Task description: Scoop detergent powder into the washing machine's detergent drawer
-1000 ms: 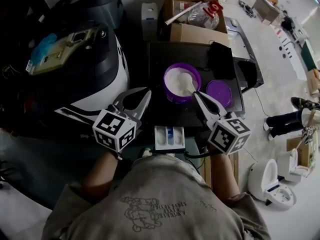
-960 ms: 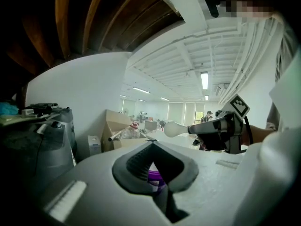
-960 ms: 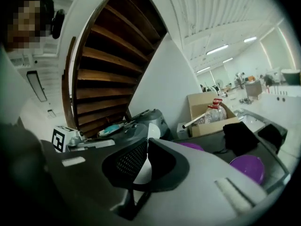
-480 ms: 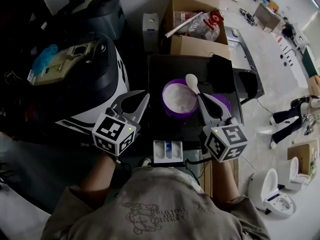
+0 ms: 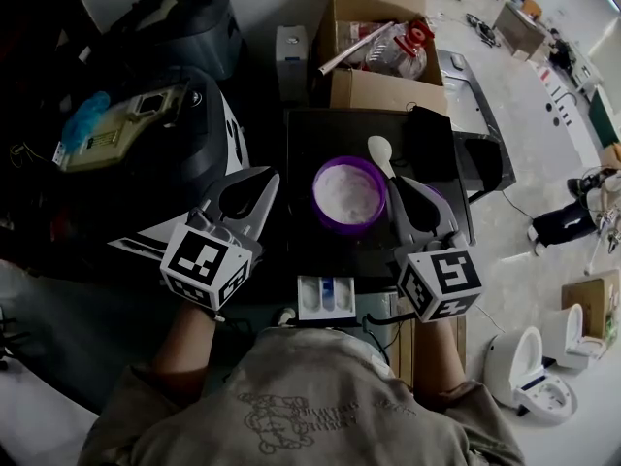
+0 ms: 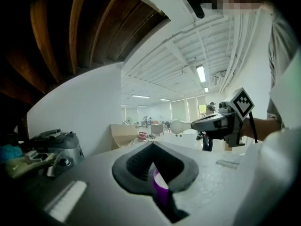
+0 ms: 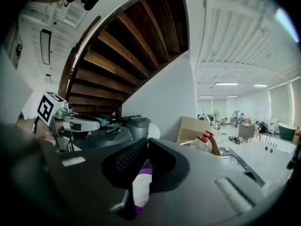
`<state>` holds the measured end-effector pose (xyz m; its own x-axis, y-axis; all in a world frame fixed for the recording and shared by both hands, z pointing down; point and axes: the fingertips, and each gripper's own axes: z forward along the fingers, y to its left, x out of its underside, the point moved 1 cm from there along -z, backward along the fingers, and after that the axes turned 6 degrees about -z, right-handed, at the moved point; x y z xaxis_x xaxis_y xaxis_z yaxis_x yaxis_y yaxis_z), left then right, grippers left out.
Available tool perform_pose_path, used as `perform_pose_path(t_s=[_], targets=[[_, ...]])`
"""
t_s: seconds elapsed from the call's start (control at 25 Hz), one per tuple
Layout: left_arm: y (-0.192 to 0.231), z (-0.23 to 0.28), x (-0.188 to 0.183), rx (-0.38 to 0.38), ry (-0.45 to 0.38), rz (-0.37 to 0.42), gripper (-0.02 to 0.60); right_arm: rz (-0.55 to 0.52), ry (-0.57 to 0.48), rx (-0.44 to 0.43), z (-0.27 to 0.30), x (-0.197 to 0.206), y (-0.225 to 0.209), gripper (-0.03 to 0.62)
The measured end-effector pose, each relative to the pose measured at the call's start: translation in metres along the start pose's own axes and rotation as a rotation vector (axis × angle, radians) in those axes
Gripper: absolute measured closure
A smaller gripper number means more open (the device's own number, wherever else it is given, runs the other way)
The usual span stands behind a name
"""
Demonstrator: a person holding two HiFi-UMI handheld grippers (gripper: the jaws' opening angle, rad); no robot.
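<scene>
Detergent powder [image 5: 349, 190] sat white in a round purple tub [image 5: 316, 200] on the dark top of the washing machine [image 5: 309, 132]. The detergent drawer [image 5: 327, 296] was pulled out below it, close to the person's shirt [image 5: 310, 396]. It was white with a bit of blue inside.

The right gripper [image 5: 398, 184] had its jaws clamped on the handle of a white spoon [image 5: 378, 149]. The spoon's round end was up past the far right side of the tub, above the dark top. A purple lid [image 5: 439, 194] lay just to the right of the tub, mostly hidden under that gripper.

The left gripper [image 5: 265, 177] was to the left of the tub, not touching it. Its jaws were together at the tips with nothing held. In its own view only a bit of the purple tub showed through the gap behind the tips.

Nothing stood between the tub and the drawer.

A black box [image 5: 427, 115] stood on the top behind the spoon. Farther back was a cardboard box [image 5: 374, 64] with a clear bottle [image 5: 393, 32] that had a red cap. A big black and white machine [image 5: 175, 144] sat at the left.

Each gripper had a cube with black and white squares. The print on the shirt was too small to read.
</scene>
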<state>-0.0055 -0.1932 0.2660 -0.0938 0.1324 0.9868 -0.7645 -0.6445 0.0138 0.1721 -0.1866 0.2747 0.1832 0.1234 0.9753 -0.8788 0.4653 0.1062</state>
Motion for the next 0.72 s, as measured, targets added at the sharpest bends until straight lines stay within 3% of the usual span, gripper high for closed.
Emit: perform_pose_path(t_s=[0.72], targets=[[0.001, -0.008, 0.042, -0.035, 0.056, -0.059, 0.581, -0.029, 0.060, -0.016, -0.003, 0.024, 0.010, 0.559]])
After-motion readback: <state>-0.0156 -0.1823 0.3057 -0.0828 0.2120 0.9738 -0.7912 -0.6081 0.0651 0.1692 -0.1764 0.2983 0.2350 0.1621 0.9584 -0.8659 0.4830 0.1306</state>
